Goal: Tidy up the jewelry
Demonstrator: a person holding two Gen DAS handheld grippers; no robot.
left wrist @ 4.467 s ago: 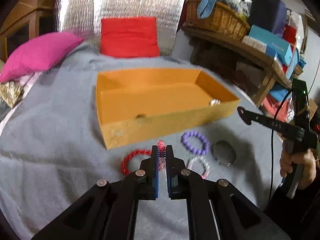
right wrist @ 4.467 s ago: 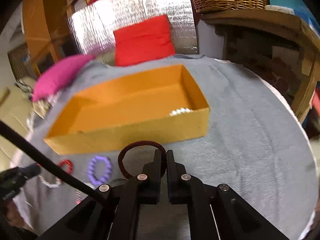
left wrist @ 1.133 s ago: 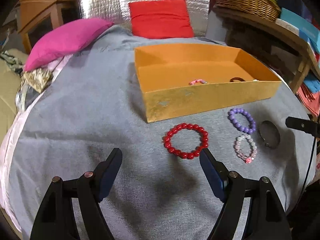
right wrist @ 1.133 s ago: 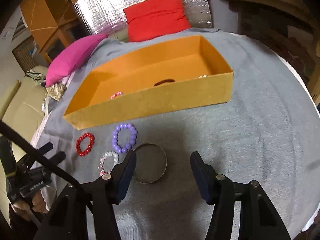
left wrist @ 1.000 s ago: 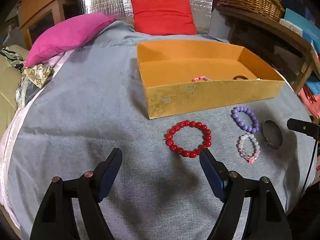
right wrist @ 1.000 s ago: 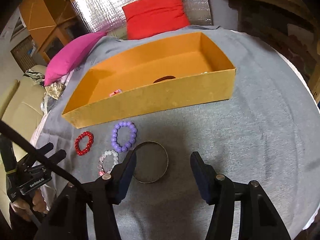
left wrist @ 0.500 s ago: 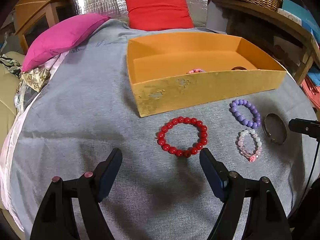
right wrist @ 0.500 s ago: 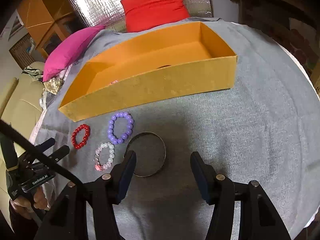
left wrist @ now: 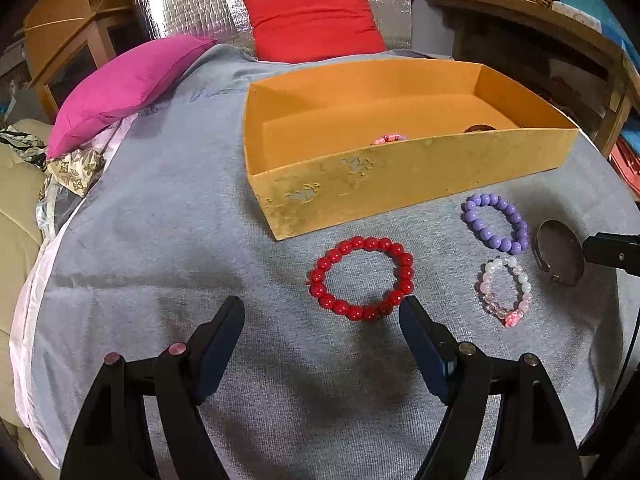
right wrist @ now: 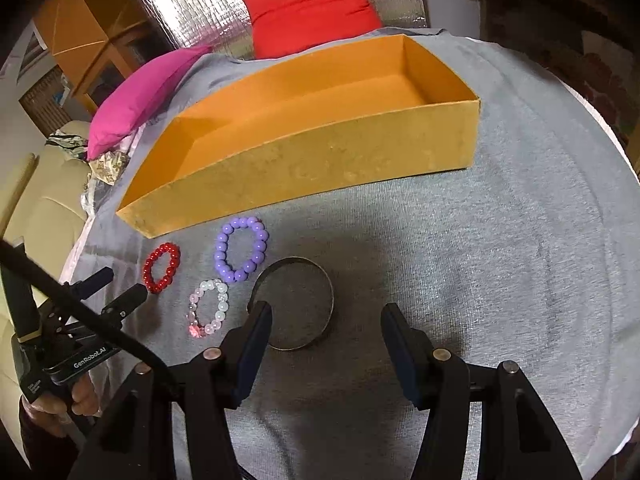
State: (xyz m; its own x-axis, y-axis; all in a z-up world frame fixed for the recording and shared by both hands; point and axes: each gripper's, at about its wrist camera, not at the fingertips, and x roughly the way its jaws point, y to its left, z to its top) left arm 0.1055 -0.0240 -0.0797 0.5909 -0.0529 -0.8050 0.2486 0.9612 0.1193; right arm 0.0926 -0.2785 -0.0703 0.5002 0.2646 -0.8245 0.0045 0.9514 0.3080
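Four pieces of jewelry lie loose on the grey knitted cloth (left wrist: 168, 208) in front of us. The red bracelet of round glossy beads (left wrist: 361, 279) sits just ahead of our left gripper (left wrist: 322, 320), a little toward its right finger and not between the tips. To its right lie the purple bracelet of round beads (left wrist: 495, 222) and, nearer to us, the pale pink and white beaded bracelet (left wrist: 505, 291); the two nearly touch. Beyond them is the thin round metal bangle (right wrist: 294, 303), lying flat just ahead of our right gripper (right wrist: 326, 322), with its near rim reaching in between the fingertips, closer to the left one.

Our left gripper stands spread wide and grips nothing. Our right gripper is parted about halfway and also grips nothing; its pads do not press on the bangle.

Behind the bracelets stands the long shallow orange cardboard box (left wrist: 400, 176), open at the top, its front wall scuffed. Over that wall we see the top of a small pink beaded piece (left wrist: 387, 139) and a dark ring (left wrist: 480, 128) inside; what else lies in the box we cannot tell.

Further back, a magenta cushion (left wrist: 124, 88) and a red cushion (left wrist: 316, 20) rest at the cloth's far edge, the red one against a silver quilted foil sheet (left wrist: 188, 0). In the right wrist view, a hand (right wrist: 60, 404) holds the left gripper's handle.
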